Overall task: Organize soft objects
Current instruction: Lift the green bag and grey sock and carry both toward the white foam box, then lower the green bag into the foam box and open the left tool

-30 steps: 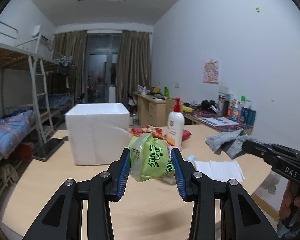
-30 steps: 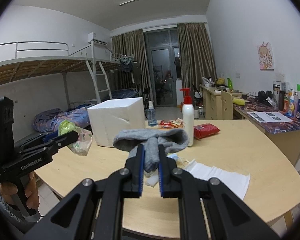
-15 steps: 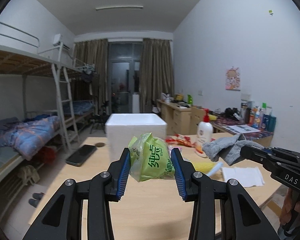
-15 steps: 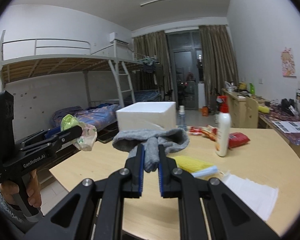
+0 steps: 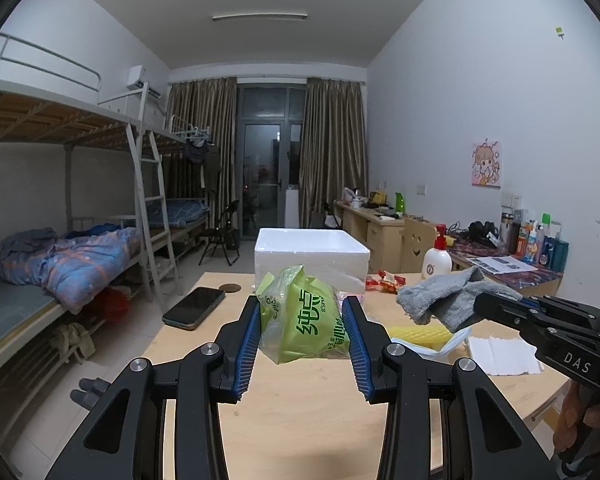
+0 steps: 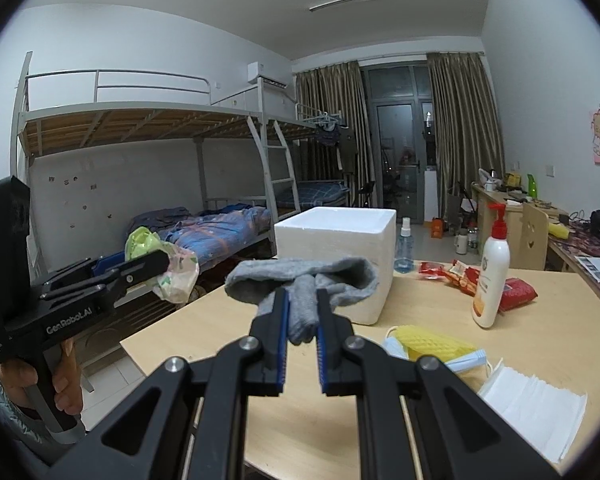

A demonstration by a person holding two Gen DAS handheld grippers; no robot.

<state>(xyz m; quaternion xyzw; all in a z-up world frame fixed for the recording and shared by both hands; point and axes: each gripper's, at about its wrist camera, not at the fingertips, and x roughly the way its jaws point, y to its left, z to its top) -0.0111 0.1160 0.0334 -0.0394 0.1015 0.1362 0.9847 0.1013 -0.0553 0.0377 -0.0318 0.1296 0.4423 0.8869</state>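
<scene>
My left gripper (image 5: pixel 303 316) is shut on a green plastic-wrapped pack (image 5: pixel 306 322) and holds it in the air above the wooden table (image 5: pixel 300 408). It also shows in the right wrist view (image 6: pixel 162 262) at the left, off the table's edge. My right gripper (image 6: pixel 302 300) is shut on a grey sock (image 6: pixel 304 280), held above the table. The sock also shows in the left wrist view (image 5: pixel 444 300) at the right. A white foam box (image 6: pixel 336 256) stands at the table's far side, behind both held things.
On the table lie a yellow sponge (image 6: pixel 432 346) on blue face masks (image 6: pixel 466 362), white tissues (image 6: pixel 532 400), a lotion pump bottle (image 6: pixel 492 276), red snack packs (image 6: pixel 516 290), a spray bottle (image 6: pixel 404 252) and a phone (image 5: pixel 194 307). Bunk beds (image 5: pixel 60 248) stand left, desks right.
Both grippers have pulled back and swung left, so the foam box and table items now sit farther off. Each grip is unchanged.
</scene>
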